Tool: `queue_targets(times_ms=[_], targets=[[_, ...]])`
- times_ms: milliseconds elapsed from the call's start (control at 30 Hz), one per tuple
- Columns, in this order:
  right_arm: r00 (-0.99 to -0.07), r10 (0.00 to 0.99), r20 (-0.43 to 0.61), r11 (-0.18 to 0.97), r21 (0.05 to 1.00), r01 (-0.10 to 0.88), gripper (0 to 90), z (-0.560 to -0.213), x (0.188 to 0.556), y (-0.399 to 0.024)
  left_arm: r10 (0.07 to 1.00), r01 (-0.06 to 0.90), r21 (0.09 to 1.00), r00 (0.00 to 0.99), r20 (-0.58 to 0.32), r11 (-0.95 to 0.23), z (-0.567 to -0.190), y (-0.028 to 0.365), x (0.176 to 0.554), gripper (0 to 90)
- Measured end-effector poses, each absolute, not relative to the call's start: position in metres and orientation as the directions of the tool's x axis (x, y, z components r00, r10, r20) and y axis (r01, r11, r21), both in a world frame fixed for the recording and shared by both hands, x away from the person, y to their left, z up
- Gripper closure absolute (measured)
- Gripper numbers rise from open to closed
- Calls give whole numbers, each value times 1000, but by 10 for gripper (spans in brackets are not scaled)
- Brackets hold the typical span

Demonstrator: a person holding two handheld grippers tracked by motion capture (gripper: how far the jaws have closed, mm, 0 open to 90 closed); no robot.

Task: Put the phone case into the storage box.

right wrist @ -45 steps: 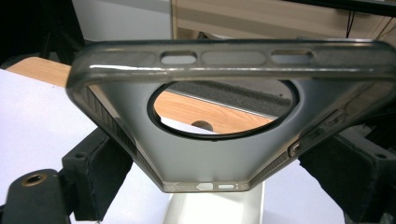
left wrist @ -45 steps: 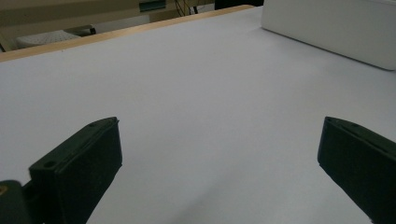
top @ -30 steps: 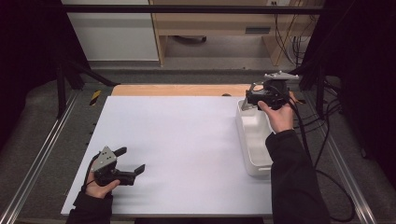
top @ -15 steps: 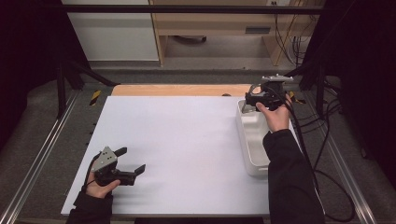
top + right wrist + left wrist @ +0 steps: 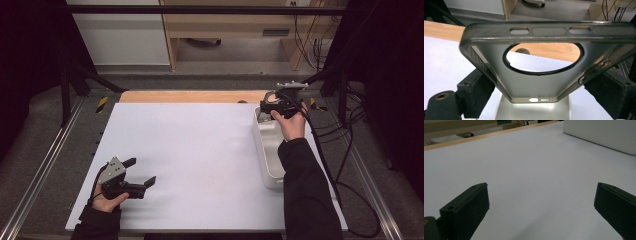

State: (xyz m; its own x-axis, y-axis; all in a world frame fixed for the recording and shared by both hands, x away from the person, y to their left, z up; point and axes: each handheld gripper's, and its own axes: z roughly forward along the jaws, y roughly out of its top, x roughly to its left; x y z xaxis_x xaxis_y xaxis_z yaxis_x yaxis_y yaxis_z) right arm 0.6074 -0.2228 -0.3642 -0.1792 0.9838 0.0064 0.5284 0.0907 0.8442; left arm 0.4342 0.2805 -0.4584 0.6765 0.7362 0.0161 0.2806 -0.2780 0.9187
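The right gripper (image 5: 274,102), seen in the high view at about 2 o'clock on the white rectangular tabletop (image 5: 200,160), is held above the far end of the white oblong plastic tray (image 5: 265,150), which lies along the table's right edge; a dark object is caught between its jaws, too small here to identify. In the same view the left gripper (image 5: 142,172) rests low on the tabletop at about 8 o'clock, well apart from the tray, jaws spread and holding nothing. Left gripper view: the two black pads (image 5: 466,212) stand wide apart over bare white tabletop, with a side wall of the tray (image 5: 599,132) at 1 o'clock. Right gripper view: the jaws pinch a translucent smoke-grey soft-plastic phone case (image 5: 541,70) by its two long sides; the case is tilted with its open face toward the camera, its large round camera opening at centre, and the tray's pale interior (image 5: 531,110) directly beneath at 6 o'clock, apart from the case. Judged from these views, the step in hand is the carrying of the case clear of the tray. The next move would call for a steady, unchanged pinch, since the flexible walls may bow or slip, and a clear spot on the tabletop toward the idle left gripper.
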Motion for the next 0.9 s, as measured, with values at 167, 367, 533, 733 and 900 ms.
queue_targets(times_ms=[167,367,533,733,900], targets=[[-173,985,1,93,838,537,117,-370,612,-220,734,280,918,679,19,-282,-459,280,434,0],[-169,986,-1,95,829,551,117,-375,617,-218,732,280,917,681,19,-284,-459,280,434,0],[-160,987,-1,93,820,565,117,-381,622,-217,732,281,917,682,19,-285,-459,280,435,0],[-157,988,-3,94,811,578,117,-387,626,-215,730,281,916,684,19,-286,-460,279,435,0],[-150,989,-4,92,805,586,117,-392,629,-216,730,281,916,684,18,-287,-460,279,435,0]])
